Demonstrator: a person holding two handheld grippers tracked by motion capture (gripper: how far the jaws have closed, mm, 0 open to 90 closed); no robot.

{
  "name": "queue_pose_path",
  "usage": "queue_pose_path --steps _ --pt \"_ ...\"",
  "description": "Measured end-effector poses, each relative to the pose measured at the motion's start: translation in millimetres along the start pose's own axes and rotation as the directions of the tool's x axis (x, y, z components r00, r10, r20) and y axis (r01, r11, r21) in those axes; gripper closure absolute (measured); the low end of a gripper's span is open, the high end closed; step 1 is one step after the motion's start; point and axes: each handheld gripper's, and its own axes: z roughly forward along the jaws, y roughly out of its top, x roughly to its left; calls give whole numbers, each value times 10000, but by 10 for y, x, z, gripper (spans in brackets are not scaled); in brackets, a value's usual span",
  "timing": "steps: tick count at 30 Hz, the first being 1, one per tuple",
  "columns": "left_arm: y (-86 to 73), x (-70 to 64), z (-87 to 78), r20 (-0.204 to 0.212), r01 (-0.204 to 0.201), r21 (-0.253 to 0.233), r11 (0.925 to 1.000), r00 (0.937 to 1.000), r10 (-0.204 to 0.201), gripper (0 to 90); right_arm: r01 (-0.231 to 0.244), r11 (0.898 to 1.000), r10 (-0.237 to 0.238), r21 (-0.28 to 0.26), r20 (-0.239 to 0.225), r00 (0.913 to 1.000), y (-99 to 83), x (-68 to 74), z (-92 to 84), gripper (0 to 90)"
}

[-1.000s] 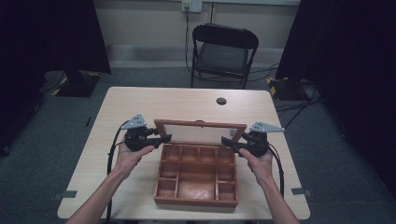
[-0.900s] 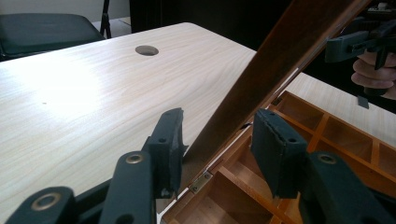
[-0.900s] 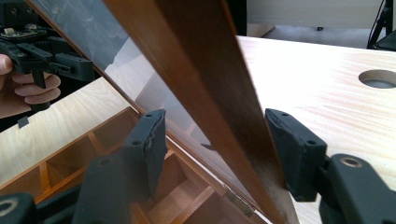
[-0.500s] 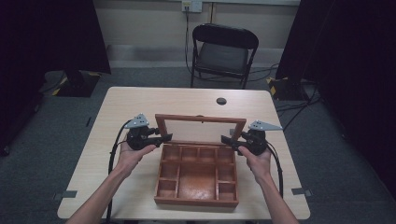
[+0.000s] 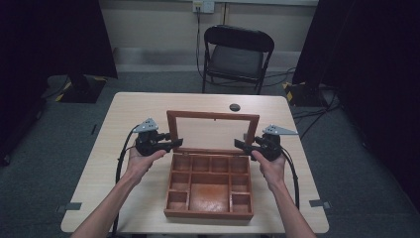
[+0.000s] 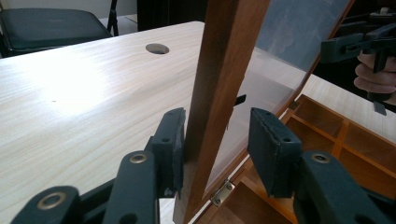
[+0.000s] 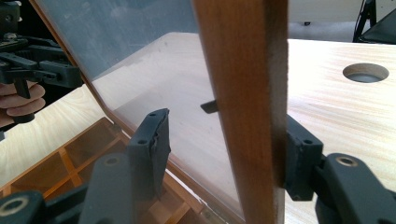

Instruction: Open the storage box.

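Glass-paned wooden lid [image 5: 213, 130] raised further; compartmented box [image 5: 210, 184] open.

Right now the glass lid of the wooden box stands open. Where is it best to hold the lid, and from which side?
Probably by the wooden side rails of the lid, not the glass pane: the rails are thin enough to pass between the jaws. Come from outside at each end, the left gripper on the left rail, the right gripper on the right rail, low near the hinge of the box.
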Motion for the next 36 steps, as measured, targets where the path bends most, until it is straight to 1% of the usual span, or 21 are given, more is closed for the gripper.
queue_pose_path --steps 6,7,9,11,12,14,15,17,18,19,22,24,25,26,28,29,31,33,36 --pt "-6 20 15 28 52 11 10000 10000 -52 575 4 10000 -4 93 36 10000 -14 -19 14 436" --pt "-11 24 25 -6 45 93 9999 10000 -45 575 -31 9999 30 147 105 9999 -29 -29 24 438" --pt "-27 30 43 -55 27 213 9998 10000 -25 575 -66 9999 65 146 88 9999 -43 -40 37 439" --pt "-39 35 54 -77 35 217 9998 10000 -34 576 -102 9998 100 176 118 9999 -52 -47 47 440" --pt "-52 44 64 -70 155 129 9998 9999 -154 576 -119 9998 116 166 162 9998 -52 -48 51 442" --pt "-53 54 63 -67 149 145 9998 9999 -148 579 -150 9998 147 158 184 9997 -52 -49 55 442" --pt "-58 58 72 -31 246 67 9997 9997 -246 585 -140 9998 136 167 235 9996 -48 -57 65 443" --pt "-59 78 74 -37 239 99 9997 9997 -238 590 -131 9998 127 167 234 9996 -46 -61 72 444" --pt "-62 83 84 -57 317 91 9995 9995 -317 590 -173 9997 168 165 285 9995 -40 -67 86 445" --pt "-60 91 86 -80 248 135 9996 9997 -247 591 -163 9997 158 173 326 9993 -37 -72 94 445" --pt "-57 103 99 -114 281 183 9994 9995 -278 591 -181 9997 174 182 373 9992 -33 -81 108 446" --pt "-54 121 123 -136 422 190 9989 9990 -420 589 -196 9997 190 123 459 9988 -38 -105 138 451" --pt "-54 121 123 -136 422 190 9989 9990 -420 588 -232 9997 227 95 436 9988 -41 -112 145 452" --pt "-56 127 129 -156 515 181 9985 9986 -512 588 -232 9997 227 95 436 9988 -41 -112 145 452" --pt "-63 147 139 -90 662 129 9977 9978 -661 589 -324 9994 320 94 485 9983 -44 -124 156 455" --pt "-68 155 146 -28 701 50 9975 9975 -701 595 -323 9995 320 61 440 9985 -47 -136 163 458" --pt "-69 169 145 -44 752 95 9971 9972 -752 601 -295 9995 292 62 446 9986 -46 -141 166 460" --pt "-76 183 154 -21 889 34 9960 9960 -889 605 -362 9993 358 83 448 9984 -44 -149 172 463" --pt "-83 196 158 4 972 108 9952 9953 -972 612 -376 9993 373 46 501 9980 -49 -163 185 466"
